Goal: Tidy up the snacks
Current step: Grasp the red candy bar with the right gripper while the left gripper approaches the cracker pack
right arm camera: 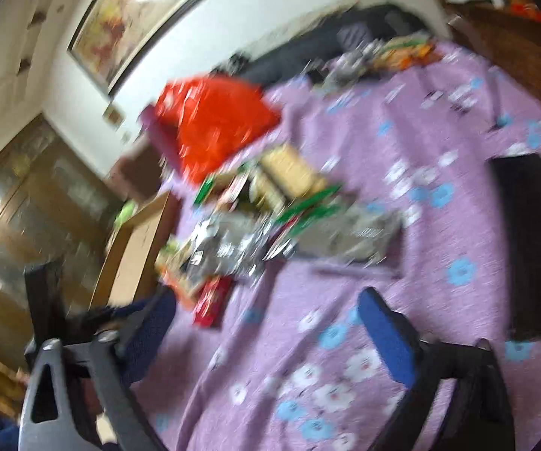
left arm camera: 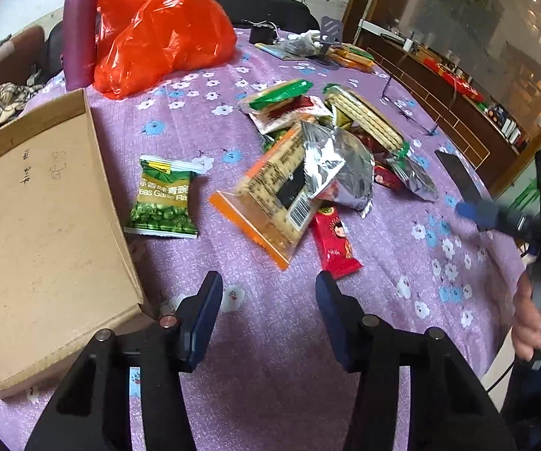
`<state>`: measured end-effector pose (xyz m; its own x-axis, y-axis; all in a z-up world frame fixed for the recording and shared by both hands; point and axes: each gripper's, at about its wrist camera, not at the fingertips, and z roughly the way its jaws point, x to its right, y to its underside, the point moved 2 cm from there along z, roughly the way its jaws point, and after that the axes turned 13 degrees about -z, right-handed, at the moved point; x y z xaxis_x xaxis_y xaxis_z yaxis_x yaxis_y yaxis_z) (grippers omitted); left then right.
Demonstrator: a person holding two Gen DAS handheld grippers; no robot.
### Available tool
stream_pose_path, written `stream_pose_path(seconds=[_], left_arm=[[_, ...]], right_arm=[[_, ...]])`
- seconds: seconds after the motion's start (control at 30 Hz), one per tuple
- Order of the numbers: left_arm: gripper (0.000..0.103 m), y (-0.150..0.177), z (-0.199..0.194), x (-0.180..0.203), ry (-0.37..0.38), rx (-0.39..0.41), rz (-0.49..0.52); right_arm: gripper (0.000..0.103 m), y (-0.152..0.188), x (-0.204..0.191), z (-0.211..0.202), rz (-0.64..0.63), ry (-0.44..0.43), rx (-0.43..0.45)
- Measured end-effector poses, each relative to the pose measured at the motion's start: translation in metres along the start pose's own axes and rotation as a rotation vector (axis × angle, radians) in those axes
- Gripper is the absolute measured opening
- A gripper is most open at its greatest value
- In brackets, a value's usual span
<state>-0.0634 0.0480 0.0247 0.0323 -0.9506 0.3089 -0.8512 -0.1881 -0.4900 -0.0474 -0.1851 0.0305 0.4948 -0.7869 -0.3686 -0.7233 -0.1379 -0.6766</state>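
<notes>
- Snacks [left arm camera: 308, 165] lie in a loose heap in the middle of the desk [left arm camera: 270, 338], on a purple cloth with flowers.
- One cardboard tray [left arm camera: 26, 225] sits at the left edge of the desk, and nothing is in it yet, so the job looks like it has only just begun.
- One green pea bag [left arm camera: 163, 197] lies by itself, just beside the tray. I think it is the easy one to take first.
- The left hand-held gripper [left arm camera: 268, 293] hangs over bare cloth near the heap. Its two blue fingers stand partly apart and hold nothing.
- The right hand-held gripper [right arm camera: 266, 315] hangs over the cloth too, with its fingers wide apart and nothing in them. Its own view is very blurry.
- To do this well, I would come down over one bag only, pinch it near the middle, lift it clear of the others, then lay it flat in the tray.
- The shiny silver bag [left arm camera: 336, 167] looks slippery and puffy, so a soft, slow squeeze may be best.
- Counting: one orange-edged cracker pack [left arm camera: 270, 203], one red bar [left arm camera: 334, 244], one round stack of crackers [left arm camera: 364, 118], one pack with a green end [left arm camera: 281, 94]. More snacks hide under these, so I cannot count them all.
- One big orange plastic bag [left arm camera: 157, 30] and one purple bottle [left arm camera: 78, 30] stand at the far side.
</notes>
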Motion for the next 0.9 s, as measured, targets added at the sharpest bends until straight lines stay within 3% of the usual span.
stream_pose_path(seconds=[0.17,0.2,0.23,0.4,0.5,0.6,0.7,0.77,0.87,0.9], left_arm=[[0.051,-0.013,-0.018,-0.004,-0.028,0.072,0.011],[0.051,-0.016,-0.022,-0.007,-0.033,0.083,0.004],[0.051,-0.019,-0.024,-0.009,-0.035,0.092,-0.003],[0.051,-0.026,-0.033,-0.034,-0.057,0.114,-0.047],[0.051,-0.031,-0.034,-0.043,-0.066,0.117,-0.054],[0.051,-0.036,-0.032,-0.04,-0.057,0.114,-0.037],[0.051,-0.039,-0.026,-0.024,-0.054,0.104,0.025],[0.06,-0.042,-0.019,-0.011,-0.052,0.085,0.065],[0.075,-0.041,-0.006,0.009,-0.051,0.064,0.138],[0.075,-0.04,0.0,0.015,-0.064,0.056,0.165]], right_arm=[[0.084,-0.013,-0.052,0.024,-0.156,0.023,-0.043],[0.077,-0.018,-0.061,0.033,-0.172,0.028,-0.059],[0.069,-0.021,-0.063,0.04,-0.18,0.03,-0.081],[0.065,-0.031,-0.071,0.082,-0.187,0.09,-0.177],[0.044,-0.03,-0.071,0.101,-0.185,0.101,-0.226],[0.041,-0.03,-0.069,0.112,-0.186,0.125,-0.234],[0.031,-0.032,-0.073,0.116,-0.241,0.163,-0.238],[0.023,-0.03,-0.069,0.113,-0.242,0.158,-0.239],[0.023,-0.024,-0.055,0.097,-0.223,0.158,-0.231],[0.022,-0.021,-0.049,0.091,-0.212,0.163,-0.223]])
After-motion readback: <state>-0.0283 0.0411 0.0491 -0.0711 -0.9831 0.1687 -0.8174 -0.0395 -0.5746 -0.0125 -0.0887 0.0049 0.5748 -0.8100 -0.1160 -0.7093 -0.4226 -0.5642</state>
